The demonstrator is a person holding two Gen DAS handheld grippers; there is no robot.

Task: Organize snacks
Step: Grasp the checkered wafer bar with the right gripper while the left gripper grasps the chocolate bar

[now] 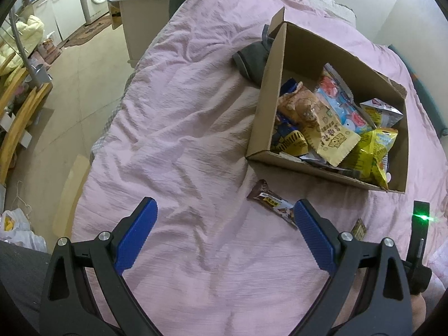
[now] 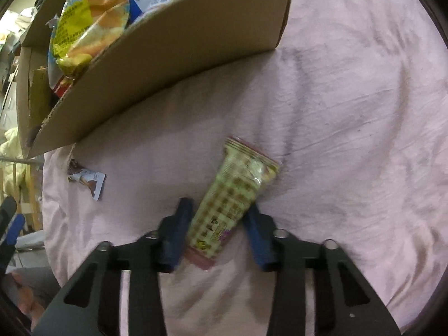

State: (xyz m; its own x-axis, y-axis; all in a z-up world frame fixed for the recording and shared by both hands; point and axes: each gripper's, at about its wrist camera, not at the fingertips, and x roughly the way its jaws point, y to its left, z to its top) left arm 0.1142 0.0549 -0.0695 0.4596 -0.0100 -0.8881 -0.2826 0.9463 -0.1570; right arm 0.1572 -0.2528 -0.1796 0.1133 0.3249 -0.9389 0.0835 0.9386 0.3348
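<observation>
Here the right gripper (image 2: 217, 224) is pointed steeply down at the wrinkled pink bedspread (image 2: 350, 98), and its blue ribbed pads are drawn in close on the lower half of a cream, brown-checked plastic snack packet with pink sealed ends (image 2: 235, 196). The packet lies flat and slanted between the pads, its far end reaching out ahead of the fingertips; both pads appear to be pressed against its sides, though the blur leaves the firmness of the hold uncertain. It is taken across its narrow width, presumably so that it can be lifted without sliding out.

Ahead and to the left of this claw stands the open brown cardboard box (image 2: 173, 64), already heaped with bright snack bags; it is judged to be the place where loose packets are gathered.

The left gripper (image 1: 225, 224) is held wide open over bare bedspread with nothing between its fingers. Just beside its right pad lies a small brown chocolate bar wrapper (image 1: 273, 203), short of the box, probably next to be collected.
</observation>
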